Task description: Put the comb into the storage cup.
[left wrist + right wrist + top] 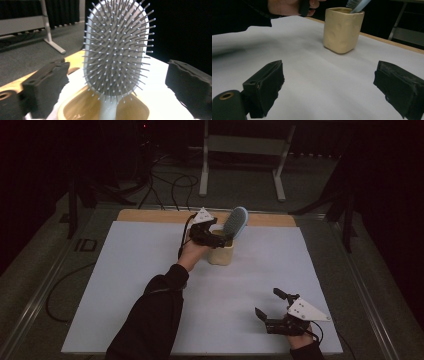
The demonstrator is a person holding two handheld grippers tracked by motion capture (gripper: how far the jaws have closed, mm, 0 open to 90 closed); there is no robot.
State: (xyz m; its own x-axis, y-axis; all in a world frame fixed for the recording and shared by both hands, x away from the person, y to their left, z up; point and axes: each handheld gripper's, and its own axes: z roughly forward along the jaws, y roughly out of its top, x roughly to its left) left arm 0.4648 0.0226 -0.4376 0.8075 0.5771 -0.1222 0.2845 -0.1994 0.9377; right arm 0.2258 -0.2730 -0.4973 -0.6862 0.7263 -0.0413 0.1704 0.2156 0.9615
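Note:
A cream square cup (221, 253) (342, 29) stands on the white sheet near the table's far middle. A pale blue hairbrush (235, 222) (115, 50) stands in it handle down, head leaning right, bristles facing my left gripper. My left gripper (212, 236) (117, 82) hovers open over the cup's left rim, its jaws wide on either side of the brush head without touching it. My right gripper (270, 306) (329, 87) rests open near the front right of the sheet, nothing between its jaws.
The white sheet (130, 285) covers a wooden tabletop (150, 215), with its far edge bare. A metal frame stand (245, 150) and cables (170, 185) lie on the floor beyond the table. A sleeved forearm (155, 310) crosses the sheet's middle.

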